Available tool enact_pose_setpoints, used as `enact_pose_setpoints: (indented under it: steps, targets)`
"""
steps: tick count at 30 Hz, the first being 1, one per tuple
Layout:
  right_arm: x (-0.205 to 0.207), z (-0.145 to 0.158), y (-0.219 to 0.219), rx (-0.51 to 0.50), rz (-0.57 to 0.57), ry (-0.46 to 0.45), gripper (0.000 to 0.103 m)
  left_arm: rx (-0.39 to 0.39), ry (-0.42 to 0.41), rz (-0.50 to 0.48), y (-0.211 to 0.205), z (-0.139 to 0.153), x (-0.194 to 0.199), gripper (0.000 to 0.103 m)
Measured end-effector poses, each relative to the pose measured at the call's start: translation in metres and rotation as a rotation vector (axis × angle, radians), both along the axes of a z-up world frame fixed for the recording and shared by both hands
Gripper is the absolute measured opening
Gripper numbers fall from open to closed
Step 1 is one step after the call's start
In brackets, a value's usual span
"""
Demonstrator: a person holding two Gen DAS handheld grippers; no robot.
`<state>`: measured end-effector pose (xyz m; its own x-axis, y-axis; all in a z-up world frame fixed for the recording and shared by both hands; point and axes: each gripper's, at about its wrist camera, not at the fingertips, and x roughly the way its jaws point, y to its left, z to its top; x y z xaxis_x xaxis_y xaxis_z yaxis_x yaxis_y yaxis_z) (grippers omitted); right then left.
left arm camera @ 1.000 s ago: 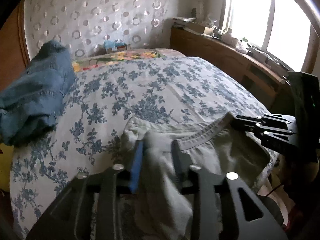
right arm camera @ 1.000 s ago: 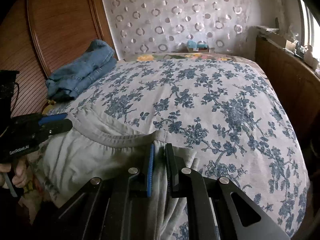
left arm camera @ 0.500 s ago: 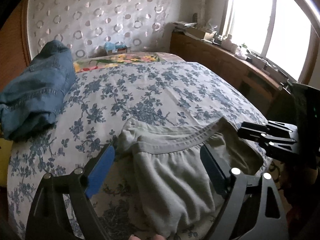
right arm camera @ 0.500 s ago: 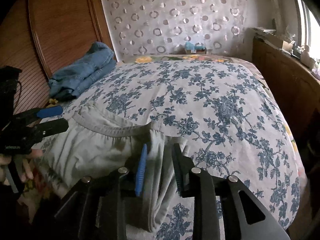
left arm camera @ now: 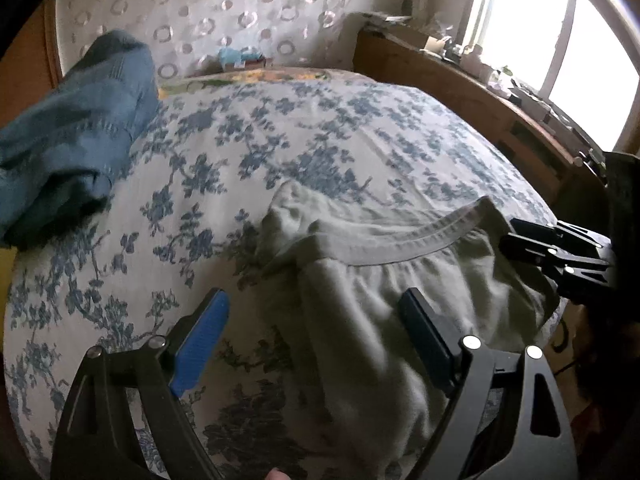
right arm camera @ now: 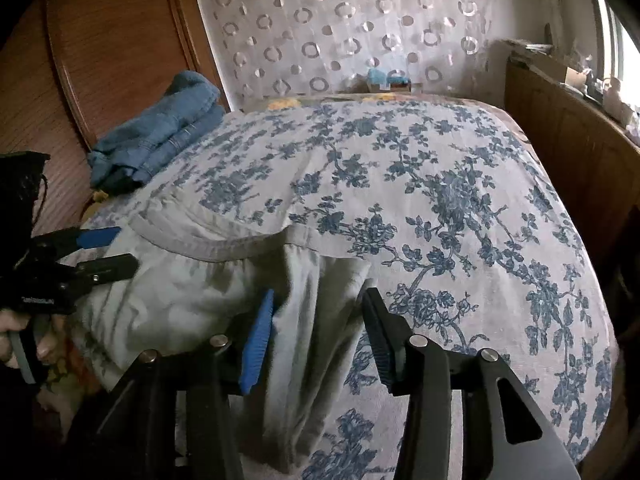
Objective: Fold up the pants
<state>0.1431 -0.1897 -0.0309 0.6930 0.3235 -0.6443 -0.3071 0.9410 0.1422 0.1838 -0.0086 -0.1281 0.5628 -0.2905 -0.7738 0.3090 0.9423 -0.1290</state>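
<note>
Both the left gripper (left arm camera: 316, 336) and the right gripper (right arm camera: 320, 332) hover spread wide, gripping nothing, over the pale pants (left arm camera: 400, 292) lying waistband-up at the near edge of the floral bedspread (right arm camera: 440, 184).

Each black tool (left arm camera: 316, 332) has one blue pad (left arm camera: 200, 344), silver screws (right arm camera: 219, 340).

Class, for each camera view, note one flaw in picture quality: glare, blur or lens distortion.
Left wrist view: the window is blown out white, and the jeans look smeared. Right wrist view: the fisheye bows the bedspread into a dome, and the pale pants blur near the lens.
</note>
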Motion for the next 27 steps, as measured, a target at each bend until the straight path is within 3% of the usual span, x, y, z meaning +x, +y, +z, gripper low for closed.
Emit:
enact_pose_setpoints:
  steps: [7,27]
  targets:
    - [0.013,-0.001,0.002,-0.027,-0.029,0.023,0.048,0.002,0.018,0.012,0.005,-0.007,0.003,0.088]
    - [0.018,-0.005,0.015,-0.031,0.036,0.01,0.048,0.021,0.024,0.014,0.001,-0.007,0.007,0.088]
